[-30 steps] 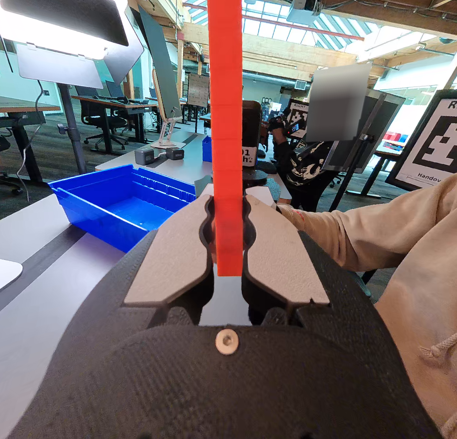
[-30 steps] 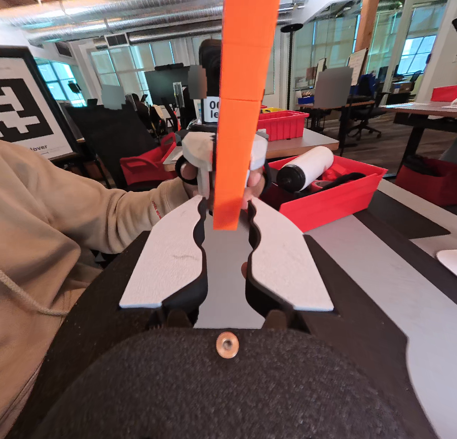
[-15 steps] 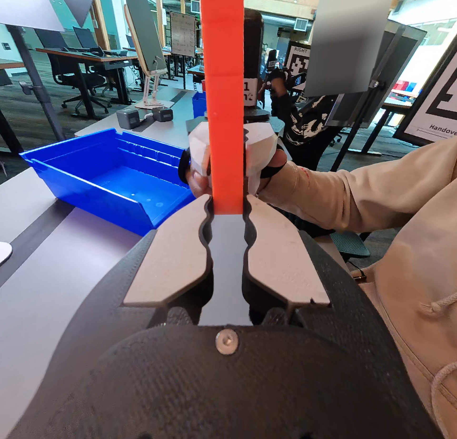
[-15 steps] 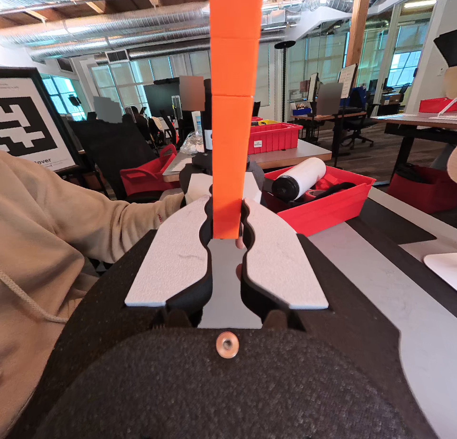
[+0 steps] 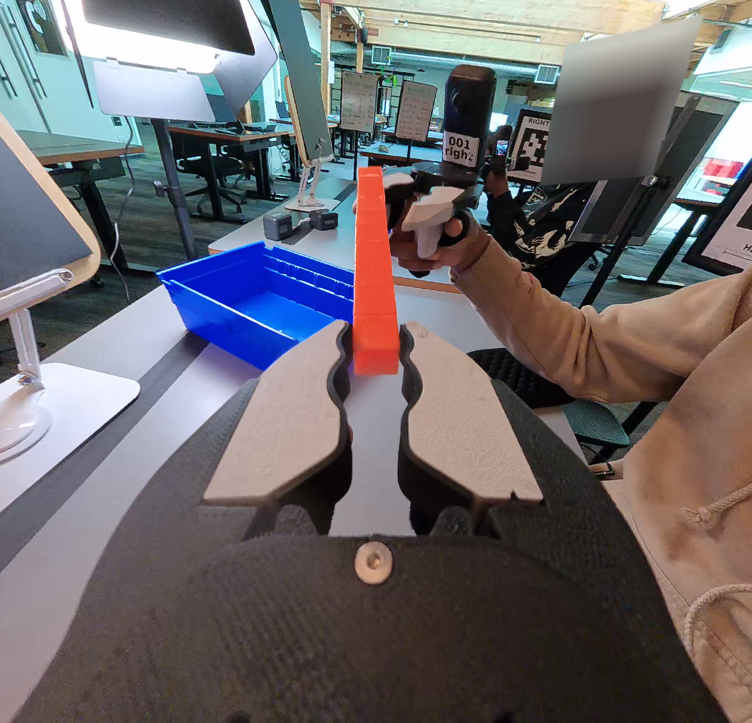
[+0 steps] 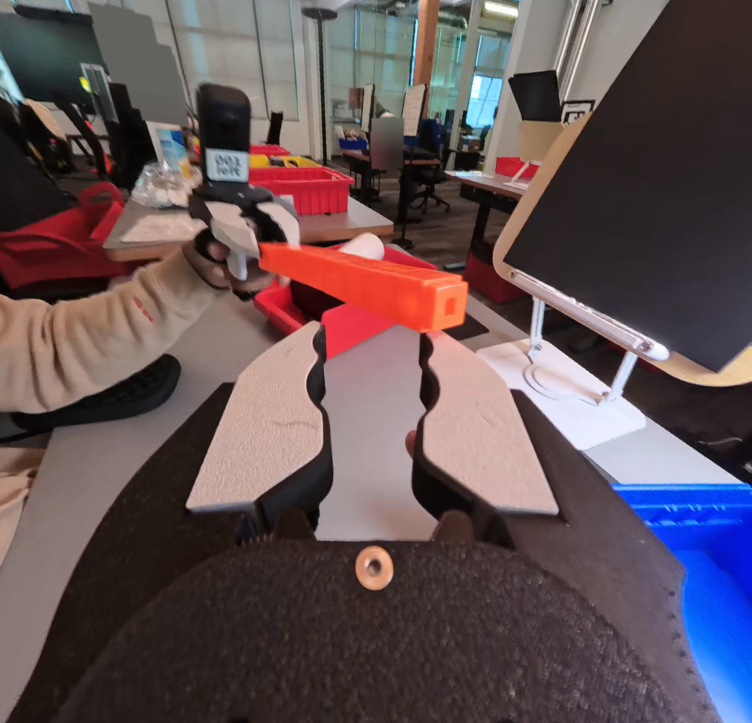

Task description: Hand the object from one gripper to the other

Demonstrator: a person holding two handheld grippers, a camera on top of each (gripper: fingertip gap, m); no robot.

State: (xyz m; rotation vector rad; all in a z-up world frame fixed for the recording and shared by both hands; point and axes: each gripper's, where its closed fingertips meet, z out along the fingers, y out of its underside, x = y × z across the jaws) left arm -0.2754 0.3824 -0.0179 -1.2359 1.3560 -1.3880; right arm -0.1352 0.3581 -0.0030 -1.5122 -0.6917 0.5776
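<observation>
Left gripper (image 5: 375, 337) pinches the near end of a long orange bar (image 5: 372, 256) at its fingertips, closed tight on it, while the bar reaches out over the table (image 5: 122, 337) beside a blue bin (image 5: 228, 321) standing by the far edge. At the bar's other end the right gripper (image 5: 419, 211) stands just to the right of it, apart from it.

The bar looks newly passed to the left gripper, and the hold is the weak point. Only the last segment sits between the tips, so the bar's long overhang could lever it loose or swing it downward. A turn of either wrist could also knock the free end against the right gripper's finger and twist the bar out.

The left wrist view alone shows the pinch itself and the blue bin's whole interior, which holds nothing visible. The right wrist view alone shows the right gripper spread wide with nothing between its fingers. It also shows the bar's square-holed free end hovering just above the tip of one finger, and behind it a red bin (image 6: 280, 313) with a white bottle (image 6: 366, 245) near the table's far edge.
</observation>
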